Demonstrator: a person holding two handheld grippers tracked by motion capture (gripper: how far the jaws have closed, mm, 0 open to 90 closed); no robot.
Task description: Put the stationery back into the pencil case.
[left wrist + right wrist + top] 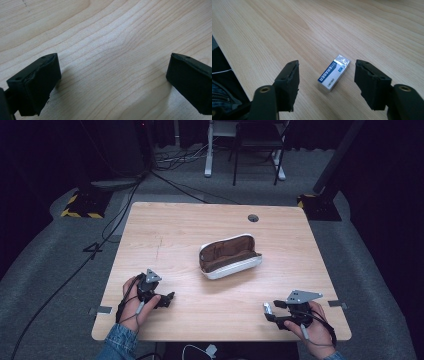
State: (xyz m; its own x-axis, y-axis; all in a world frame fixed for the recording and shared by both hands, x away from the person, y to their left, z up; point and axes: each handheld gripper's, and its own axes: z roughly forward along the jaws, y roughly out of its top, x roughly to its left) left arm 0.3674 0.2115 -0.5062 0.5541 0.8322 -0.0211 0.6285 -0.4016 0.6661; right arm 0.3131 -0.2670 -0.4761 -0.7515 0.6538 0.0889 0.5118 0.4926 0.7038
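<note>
A: Wood-grain table (165, 227), dark room w/ cables on grey floor behind. Finger status?

B: Right gripper (327, 71): jaws spread wide, nothing held. Eraser (334, 72) lies flat on the table between them, touching neither jaw, sleeve askew to the jaw line. Left gripper (112, 75): jaws apart too, bare wood between.

A: Outward from there?

B: Open pencil case (230, 256) at table centre, brown lining up, well apart from both grippers. Eraser (268, 308) sits near the front edge, just beside the right gripper (272, 311).

A: Risks?

B: Judgement only: closing on the askew eraser may twist or skid it; a shove toward the near edge could knock it off.
</note>
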